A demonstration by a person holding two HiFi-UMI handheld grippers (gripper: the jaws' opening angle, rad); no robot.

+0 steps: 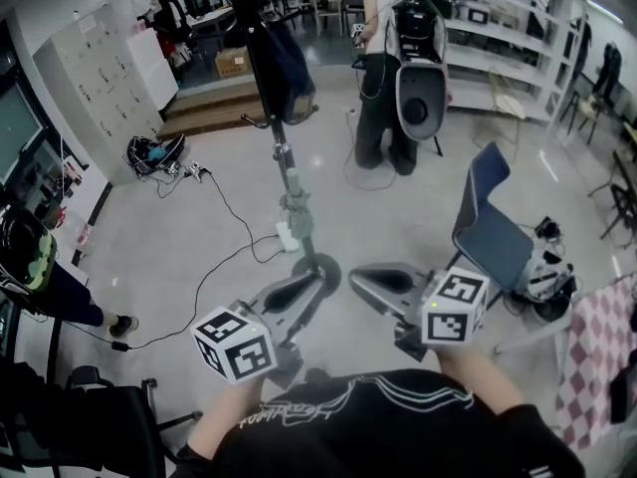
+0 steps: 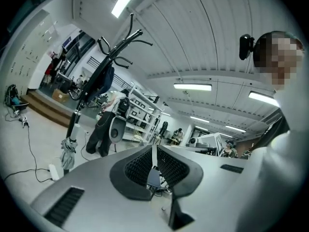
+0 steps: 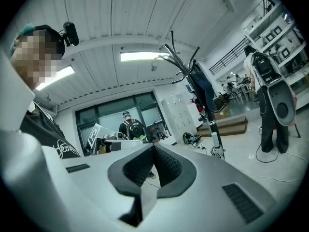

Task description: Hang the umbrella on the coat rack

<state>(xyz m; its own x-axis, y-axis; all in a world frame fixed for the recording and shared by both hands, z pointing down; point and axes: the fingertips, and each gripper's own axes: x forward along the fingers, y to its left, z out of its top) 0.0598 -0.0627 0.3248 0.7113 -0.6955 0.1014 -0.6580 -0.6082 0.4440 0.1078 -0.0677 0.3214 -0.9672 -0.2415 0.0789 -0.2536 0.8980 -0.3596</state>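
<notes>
The black coat rack (image 1: 282, 152) stands on the floor straight ahead, with a dark jacket (image 1: 284, 63) hung near its top. A folded grey umbrella (image 1: 295, 212) hangs against the pole low down, also visible in the left gripper view (image 2: 69, 146) and the right gripper view (image 3: 216, 150). My left gripper (image 1: 320, 279) and right gripper (image 1: 356, 275) are held side by side in front of me, close to the rack's base and apart from the umbrella. Both are shut with nothing between their pads (image 2: 145, 166) (image 3: 166, 166).
A blue chair (image 1: 493, 232) stands to the right of the rack. A person (image 1: 393, 78) with a grey pack stands behind it. A white power strip (image 1: 287, 237) and black cables (image 1: 224, 202) lie by the rack's base. Shelves (image 1: 498, 28) line the far right.
</notes>
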